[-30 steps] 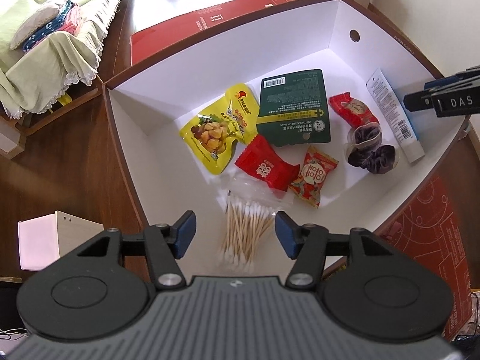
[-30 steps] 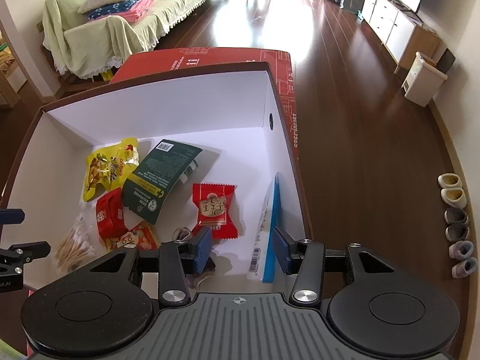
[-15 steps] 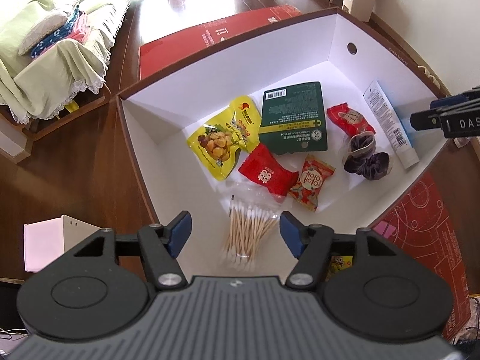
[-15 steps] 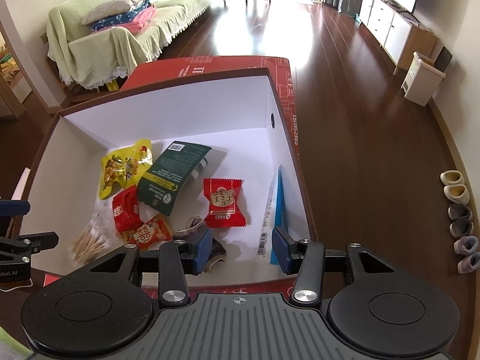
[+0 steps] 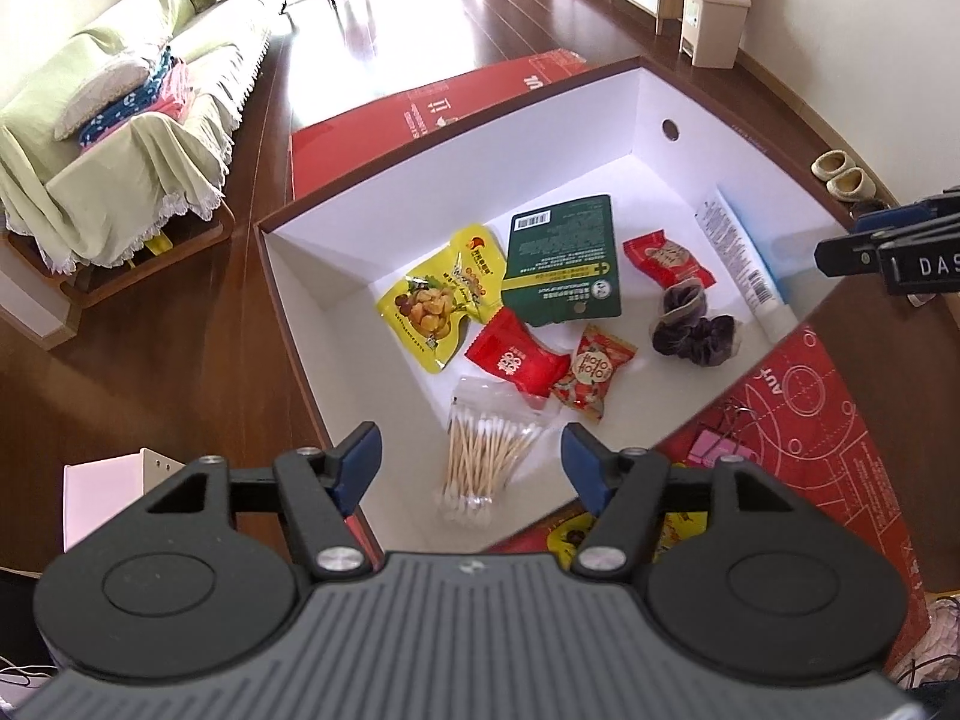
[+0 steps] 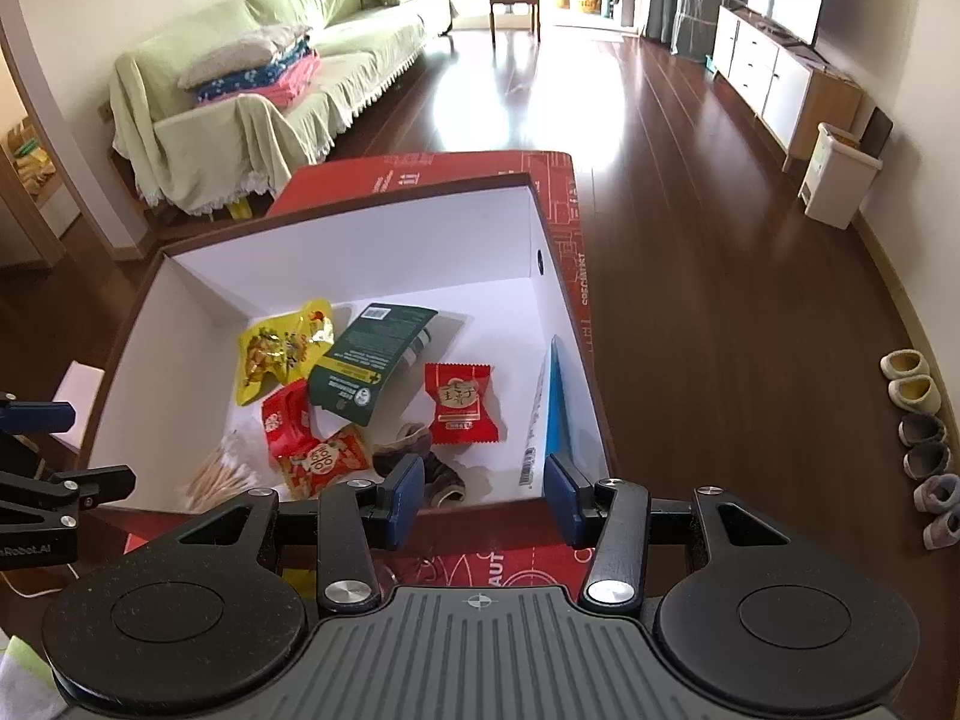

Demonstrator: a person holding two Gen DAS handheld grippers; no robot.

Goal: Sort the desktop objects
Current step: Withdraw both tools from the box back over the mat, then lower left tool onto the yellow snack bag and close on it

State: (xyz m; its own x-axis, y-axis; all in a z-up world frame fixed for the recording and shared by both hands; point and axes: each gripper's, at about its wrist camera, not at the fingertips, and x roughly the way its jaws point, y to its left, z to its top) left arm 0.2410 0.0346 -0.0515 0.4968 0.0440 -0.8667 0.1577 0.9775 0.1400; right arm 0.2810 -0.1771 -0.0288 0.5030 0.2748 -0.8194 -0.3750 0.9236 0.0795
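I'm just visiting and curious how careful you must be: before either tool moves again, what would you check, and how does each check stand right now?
1. Left tool open and holding nothing: ok.
2. Right tool open and holding nothing: ok.
3. Cotton swabs bag lies flat inside the white box, in line with the left tool's gap: ok.
4. Things in the box lie apart: not ok; the red candy packet overlaps the top of the swabs bag, and the green packet covers a corner of the yellow snack bag.
5. The two tools are apart from each other: ok.
6. Where sorted things should go: cannot tell.
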